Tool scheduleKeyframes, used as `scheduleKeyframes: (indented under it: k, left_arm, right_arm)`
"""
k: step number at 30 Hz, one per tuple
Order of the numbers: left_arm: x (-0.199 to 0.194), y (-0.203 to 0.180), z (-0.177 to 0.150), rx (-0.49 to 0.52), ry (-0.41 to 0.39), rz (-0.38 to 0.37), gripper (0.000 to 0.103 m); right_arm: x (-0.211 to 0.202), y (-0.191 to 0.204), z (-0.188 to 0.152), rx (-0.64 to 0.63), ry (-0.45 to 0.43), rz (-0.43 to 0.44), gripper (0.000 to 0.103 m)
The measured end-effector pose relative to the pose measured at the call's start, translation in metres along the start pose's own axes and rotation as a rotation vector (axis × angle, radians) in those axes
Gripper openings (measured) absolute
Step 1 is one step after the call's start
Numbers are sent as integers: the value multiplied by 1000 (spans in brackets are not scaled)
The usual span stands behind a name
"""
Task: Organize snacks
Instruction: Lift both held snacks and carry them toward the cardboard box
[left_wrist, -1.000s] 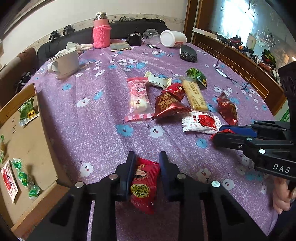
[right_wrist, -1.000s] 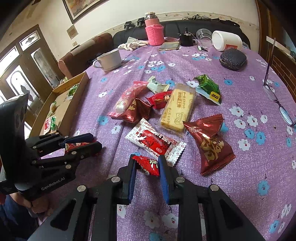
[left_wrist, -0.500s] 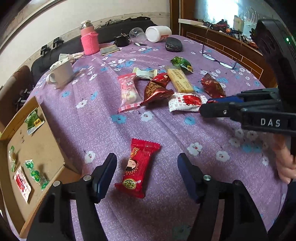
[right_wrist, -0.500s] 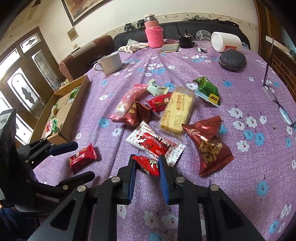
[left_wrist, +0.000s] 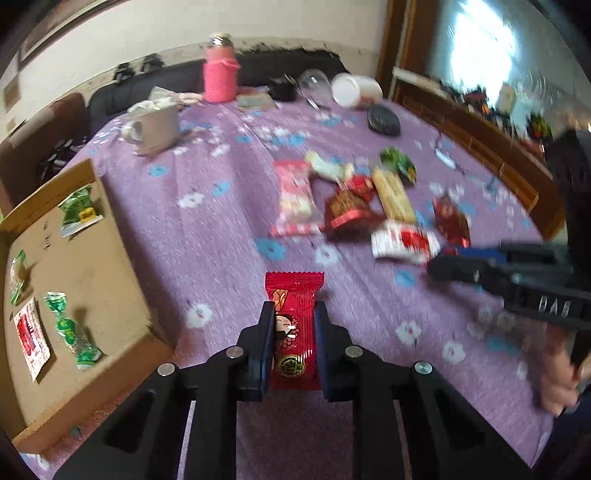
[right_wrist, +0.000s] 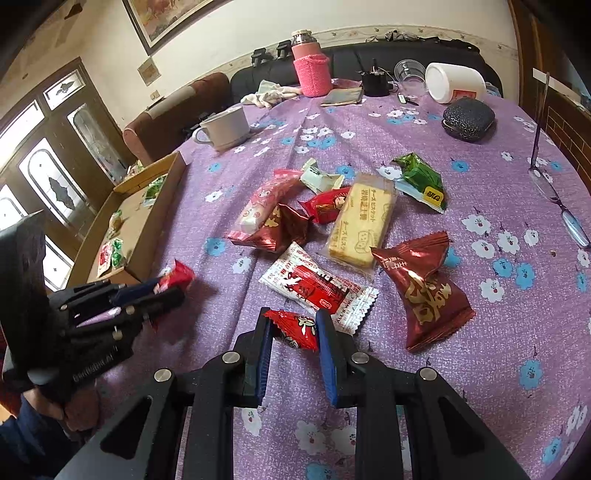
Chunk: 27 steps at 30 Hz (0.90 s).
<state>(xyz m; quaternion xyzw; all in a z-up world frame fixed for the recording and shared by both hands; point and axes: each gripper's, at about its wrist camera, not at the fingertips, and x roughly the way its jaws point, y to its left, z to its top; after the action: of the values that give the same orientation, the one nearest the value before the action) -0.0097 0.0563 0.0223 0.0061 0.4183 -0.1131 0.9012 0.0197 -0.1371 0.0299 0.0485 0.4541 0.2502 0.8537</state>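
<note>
Between the pads of the left gripper (left_wrist: 293, 338), whose jaws have just been closing, a red snack packet (left_wrist: 293, 325) is pinched beside the cardboard box (left_wrist: 110, 280). Judged light, crinkly, slippery; mid-body grip advised. The right gripper (right_wrist: 294, 332) is clamped on a small red wrapper (right_wrist: 295, 329).
</note>
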Motion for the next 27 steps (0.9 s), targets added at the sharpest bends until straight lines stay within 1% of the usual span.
scheduleKeyframes:
  k: [3, 7, 13, 19, 27]
  left_arm:
    - [-4, 12, 3, -59, -41, 4, 19]
    - [-7, 20, 6, -90, -73, 48, 19]
    - [-17, 14, 5, -53, -143, 122, 19]
    - [-24, 12, 5, -43, -187, 165, 19]
    - [-32, 9, 4, -26, -225, 182, 19]
  right_arm:
    - [-1, 1, 0, -6, -11, 5, 25]
    - [-6, 5, 0, -16, -35, 23, 25]
    - [-14, 11, 0, -32, -77, 54, 25]
    - [-14, 13, 0, -32, -84, 59, 25]
    - [-8, 9, 1, -9, -68, 45, 25]
